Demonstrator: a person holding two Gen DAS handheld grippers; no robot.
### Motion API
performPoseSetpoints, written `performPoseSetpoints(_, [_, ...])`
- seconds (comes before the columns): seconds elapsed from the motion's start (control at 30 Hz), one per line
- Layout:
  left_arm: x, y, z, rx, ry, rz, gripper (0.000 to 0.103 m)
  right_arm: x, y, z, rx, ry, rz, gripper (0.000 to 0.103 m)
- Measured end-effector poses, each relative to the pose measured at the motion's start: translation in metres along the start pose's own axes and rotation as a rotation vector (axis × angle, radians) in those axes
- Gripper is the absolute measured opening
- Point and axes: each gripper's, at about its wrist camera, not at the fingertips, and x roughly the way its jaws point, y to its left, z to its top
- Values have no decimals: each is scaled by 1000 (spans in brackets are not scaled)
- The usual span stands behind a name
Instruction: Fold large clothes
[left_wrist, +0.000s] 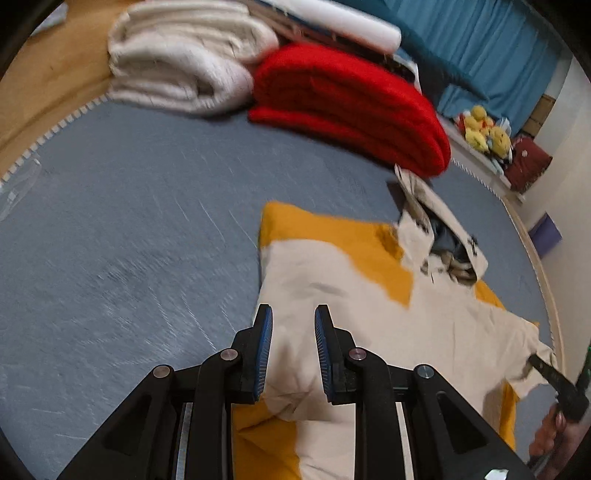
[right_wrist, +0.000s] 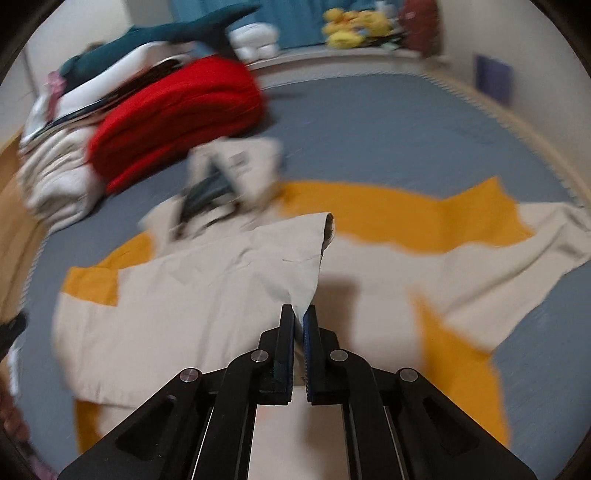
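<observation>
Where left view blurs it, right claw (right_wrist: 299, 314) pinches garment (right_wrist: 207, 295) edge.

Right wrist view is smeared pretty much everywhere, so the cream-and-yellow garment (right_wrist: 207, 295) has soft edges and you can't make out the dark print near its collar. The red blanket (right_wrist: 177, 122) and the white bedding (right_wrist: 51, 184) under it blur into each other. The yellow plush toys (right_wrist: 354, 22) at the back are too small and fuzzy to identify. The garment's near end disappears under the right gripper (right_wrist: 299, 314), and the pinched bit of cloth sits hidden between the pads. In the left wrist view, the left gripper (left_wrist: 293, 314) covers the garment's lower middle, and the person's hand (left_wrist: 550, 432) is cut off by the frame edge.
</observation>
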Motion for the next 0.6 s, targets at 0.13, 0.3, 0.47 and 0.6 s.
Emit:
performPoseSetpoints(0.13, [39, -4, -11, -32, 134, -39, 21, 20, -40, 12, 67, 52, -51, 5])
performPoseSetpoints(0.3, [72, -15, -35, 12, 263, -38, 21, 28, -59, 17, 115, 84, -55, 5])
performPoseSetpoints(0.47, [99, 0, -58, -20, 371, 93, 19, 33, -75, 17, 150, 98, -158, 16])
performPoseSetpoints(0.6, [83, -12, -55, 2, 334, 129, 19, 29, -87, 17, 199, 72, -133, 31])
